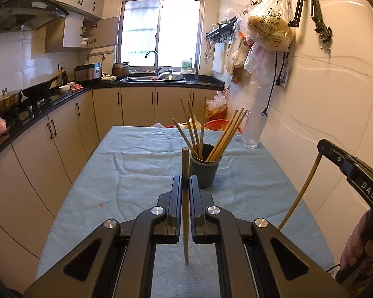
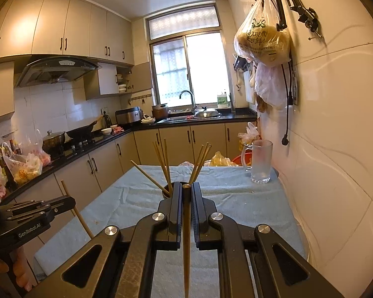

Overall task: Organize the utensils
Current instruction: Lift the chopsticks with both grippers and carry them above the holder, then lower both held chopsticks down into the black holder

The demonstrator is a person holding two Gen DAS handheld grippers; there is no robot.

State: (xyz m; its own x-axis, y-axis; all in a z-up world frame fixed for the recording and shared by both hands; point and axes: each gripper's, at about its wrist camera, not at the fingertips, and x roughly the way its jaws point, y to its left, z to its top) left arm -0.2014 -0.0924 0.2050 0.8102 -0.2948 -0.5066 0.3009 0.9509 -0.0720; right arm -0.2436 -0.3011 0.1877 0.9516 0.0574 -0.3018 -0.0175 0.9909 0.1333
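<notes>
Kitchen table (image 1: 141, 173) with blue cloth; cup (image 1: 204, 167) of chopsticks at centre. Left gripper (image 1: 185, 181) and right gripper (image 2: 186, 188) each pinch one chopstick upright. Step: transfer. Next, probably: align the tips over the cup, then release.

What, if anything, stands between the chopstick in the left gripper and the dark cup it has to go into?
No separate object on the blue towel blocks the way. The left gripper holds its chopstick just short of the dark cup. Only the chopsticks already in the cup fan outward over its opening, so they could get knocked.
</notes>
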